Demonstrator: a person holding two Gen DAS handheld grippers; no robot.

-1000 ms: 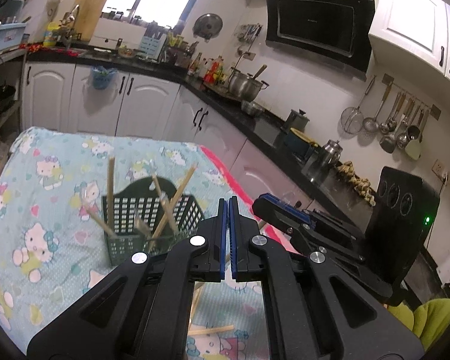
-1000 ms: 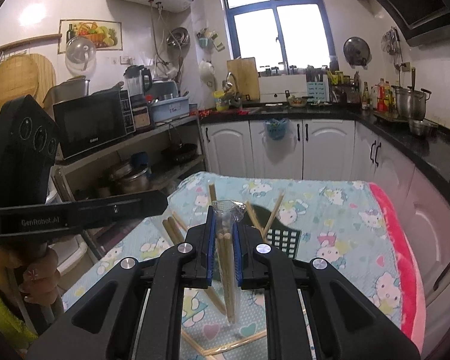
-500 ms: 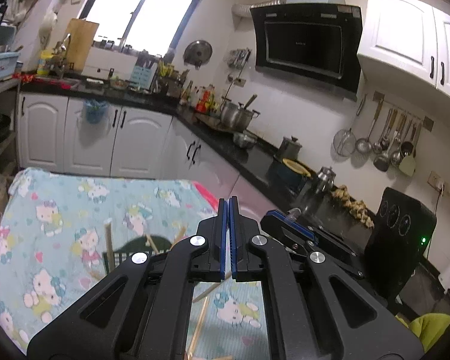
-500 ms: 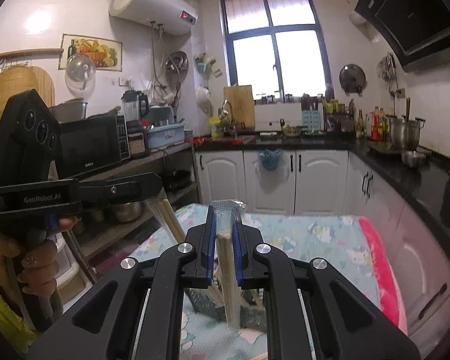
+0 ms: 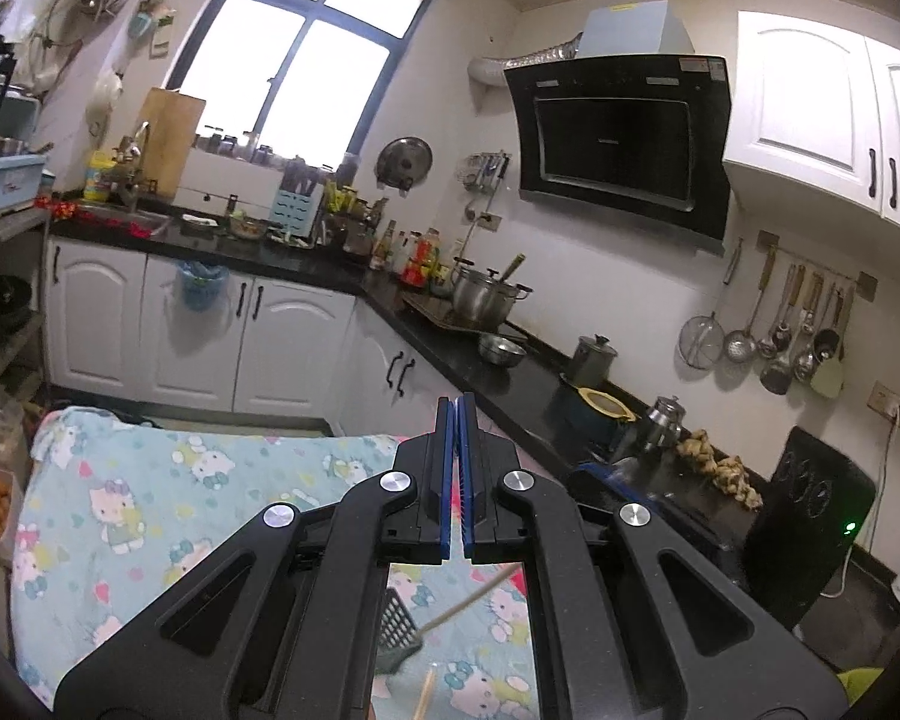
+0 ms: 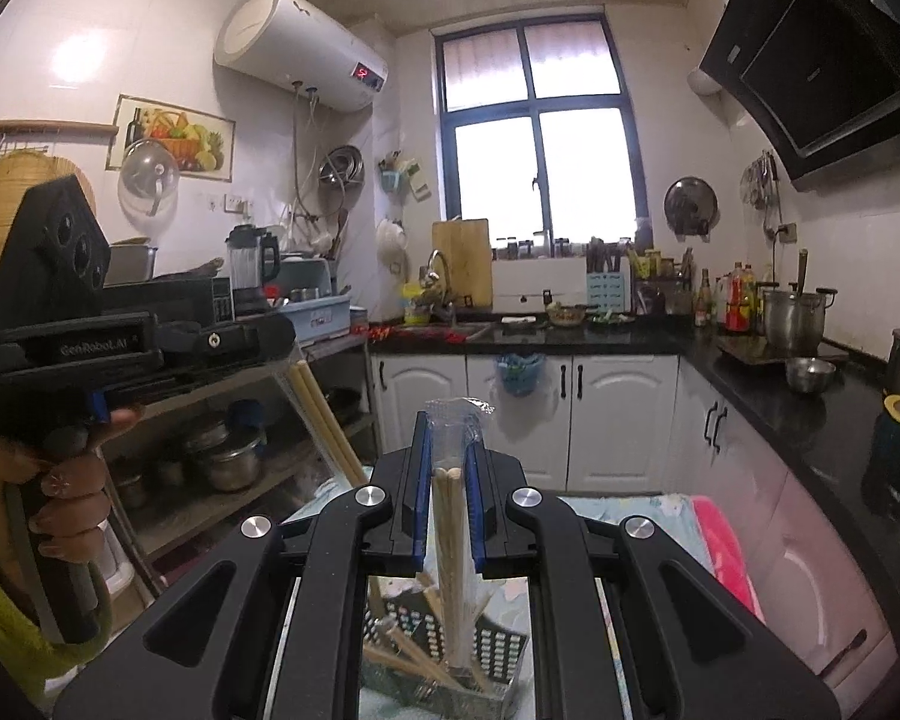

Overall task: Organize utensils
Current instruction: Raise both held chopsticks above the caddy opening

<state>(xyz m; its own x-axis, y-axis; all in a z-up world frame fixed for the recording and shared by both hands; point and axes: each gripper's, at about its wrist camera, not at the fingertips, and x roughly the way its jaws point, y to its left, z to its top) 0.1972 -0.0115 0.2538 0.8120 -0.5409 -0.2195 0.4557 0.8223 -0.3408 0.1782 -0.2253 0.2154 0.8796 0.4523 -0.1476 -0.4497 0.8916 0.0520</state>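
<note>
Standing upright in right tongs (image 6: 448,474): wrapped chopsticks (image 6: 448,516).

Hidden and cut-off parts around the two hand-held grippers

Below the right hand-held gripper (image 6: 447,483), the dark green perforated plastic basket (image 6: 498,648) shows only through the frame's gap, its sides covered by the black arms and its base cut by the lower edge. The clear-wrapped pair of pale wooden chopsticks (image 6: 448,540) between its blue pads loses its lower end among the basket's sticks. Under the left hand-held gripper (image 5: 456,480), only a corner of that basket (image 5: 399,624) shows. In the right view, that left hand-held gripper's (image 6: 270,339) fingertips are hidden side-on, and a second wrapped pair of pale chopsticks (image 6: 324,420) hanging from it vanishes behind the right gripper's frame.
</note>
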